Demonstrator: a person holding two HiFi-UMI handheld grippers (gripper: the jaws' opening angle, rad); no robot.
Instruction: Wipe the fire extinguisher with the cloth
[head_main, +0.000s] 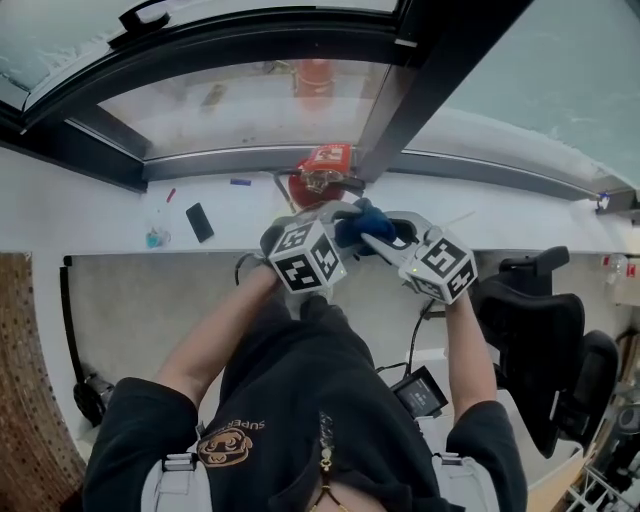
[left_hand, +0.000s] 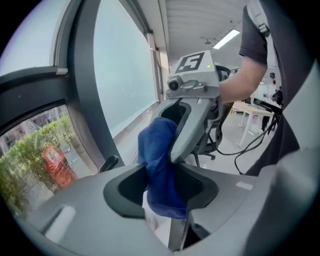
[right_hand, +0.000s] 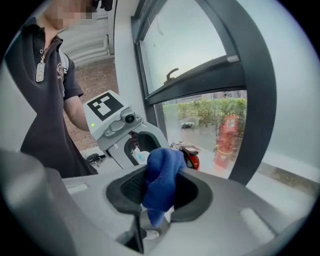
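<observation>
Big window (head_main: 250, 105) with dark frame (head_main: 440, 70) across the top of the head view, white sill (head_main: 90, 205) running below it. Person in a black shirt (head_main: 300, 400) stands at the sill with both forearms reaching forward. Black office chair (head_main: 535, 330) off to the person's right. Left gripper (left_hand: 161, 187) and right gripper (right_hand: 159, 187) meet nose to nose above the sill edge, marker cubes side by side and tips angled toward each other. Fire extinguisher (head_main: 318, 178), red with a black handle on top, stands upright on the sill at the foot of the slanted frame post, just beyond the gripper tips; neither gripper touches it. Red object (head_main: 313, 78) outside the glass, further back, is a separate thing. Blue cloth (head_main: 365, 222) is bunched up between the two grippers, clear of the extinguisher. Right gripper view: jaws closed onto the cloth, wad sticking up above them and a tail hanging below. Left gripper view: the same cloth runs down into its jaws and fills the gap, jaws pinched on it, with a finger of the right gripper pressed against the wad from above. So both hold the cloth. Black phone (head_main: 200, 222) lies flat on the sill, well left of the extinguisher; small teal item (head_main: 156, 238) beside it, too small to identify.
</observation>
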